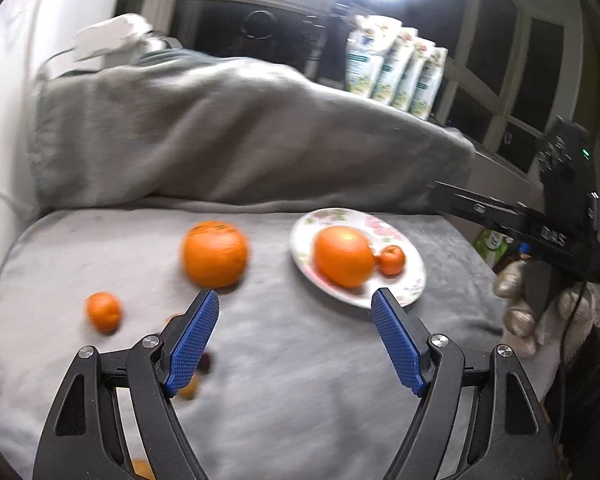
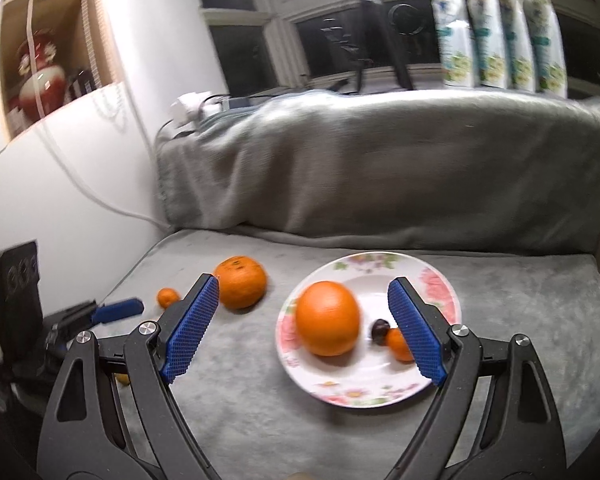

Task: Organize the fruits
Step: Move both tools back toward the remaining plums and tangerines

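My left hand-held gripper (image 1: 295, 306): jaws apart, empty | my right hand-held gripper (image 2: 303, 290): jaws apart, empty | floral plate (image 2: 440, 280): large orange (image 2: 327, 318), mandarin (image 2: 398, 344), dark cherry (image 2: 380, 331)

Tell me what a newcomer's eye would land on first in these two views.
First, the big orange sitting on the flowered plate on the grey blanket, with a small orange and a dark round fruit beside it. Next, a second large orange and a small one lying loose on the blanket left of the plate. Framing it all, the open left claw and right claw with blue pads, both empty.
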{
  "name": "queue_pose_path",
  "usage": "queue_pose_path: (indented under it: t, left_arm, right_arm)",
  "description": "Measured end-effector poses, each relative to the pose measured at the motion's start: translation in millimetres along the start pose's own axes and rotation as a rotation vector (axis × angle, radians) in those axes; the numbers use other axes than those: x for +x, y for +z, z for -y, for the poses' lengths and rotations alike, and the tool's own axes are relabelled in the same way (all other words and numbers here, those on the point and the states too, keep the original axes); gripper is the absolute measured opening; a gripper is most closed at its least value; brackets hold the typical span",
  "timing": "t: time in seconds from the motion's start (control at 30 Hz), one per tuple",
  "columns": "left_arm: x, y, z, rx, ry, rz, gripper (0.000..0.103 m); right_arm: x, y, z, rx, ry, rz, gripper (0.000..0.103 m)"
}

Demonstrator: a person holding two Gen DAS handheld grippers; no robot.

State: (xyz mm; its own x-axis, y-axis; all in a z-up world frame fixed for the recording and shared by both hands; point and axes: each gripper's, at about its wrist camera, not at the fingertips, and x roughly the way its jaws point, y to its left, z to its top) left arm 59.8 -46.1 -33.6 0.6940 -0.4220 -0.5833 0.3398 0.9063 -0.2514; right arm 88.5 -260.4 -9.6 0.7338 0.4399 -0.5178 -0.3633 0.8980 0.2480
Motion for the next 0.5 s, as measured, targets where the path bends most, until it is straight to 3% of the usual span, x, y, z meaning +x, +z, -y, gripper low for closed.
queue_pose_path:
  t: [0.23,0.4,0.5]
  left_arm:
    - [-8.9,-12.9,-59.5,-0.082,0.074,-0.024,0.07]
    - [-4.0,-23.2,-91.5,-0.163,0.027,-0.068,0.056]
    - [3.2,-27.6,-101.1,-0.2,-0.013,-0.093,0.047]
  right_arm:
    - [23.2,-12.0,-35.7,-0.053,0.069,-0.05,0.089]
    - [44.7,-22.8,-51.4,-0.066,0.12,-0.106,0.088]
    - [60.3,-30.0,-64.0,-0.098,0.151,-0.155,0.073]
